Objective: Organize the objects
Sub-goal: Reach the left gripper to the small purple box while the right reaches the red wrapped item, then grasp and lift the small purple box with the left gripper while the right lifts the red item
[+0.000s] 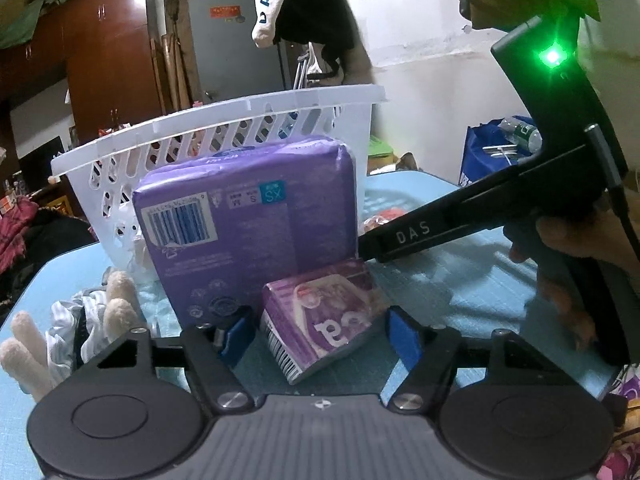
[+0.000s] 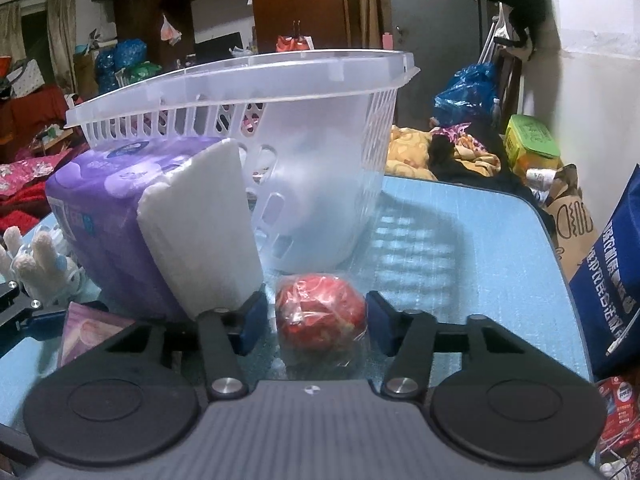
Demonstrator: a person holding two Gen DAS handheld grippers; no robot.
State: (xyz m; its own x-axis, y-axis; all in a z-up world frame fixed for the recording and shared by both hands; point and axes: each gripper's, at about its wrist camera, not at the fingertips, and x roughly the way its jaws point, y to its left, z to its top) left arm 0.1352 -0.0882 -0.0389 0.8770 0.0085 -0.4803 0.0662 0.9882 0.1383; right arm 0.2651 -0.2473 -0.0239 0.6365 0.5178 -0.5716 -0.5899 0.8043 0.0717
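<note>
The left hand-held gripper [image 1: 322, 330] is wide open, and a small purple pack [image 1: 320, 320] lies between its two blue pads [image 1: 406, 338]. The pads sit on either side of the pack, and it is hard to tell if they touch it. Just past this gripper stands a big purple pack [image 1: 248, 228], upright on the blue counter [image 1: 460, 280]. Behind the big pack is a white basket [image 1: 224, 120] with holes in its sides. To the left of the gripper lies a soft toy [image 1: 116, 308] with pale fuzzy legs (part of it is hidden by the gripper).

The right hand-held gripper [image 2: 316, 322] is open too. A red ball in clear wrap [image 2: 320, 316] rests on the counter between its pads, with a little gap on each side. The big purple pack is ahead and to the left of this gripper, and the basket is straight ahead, just behind the ball. From the left camera, the right gripper's long black body reaches in from the right toward the big pack.
</note>
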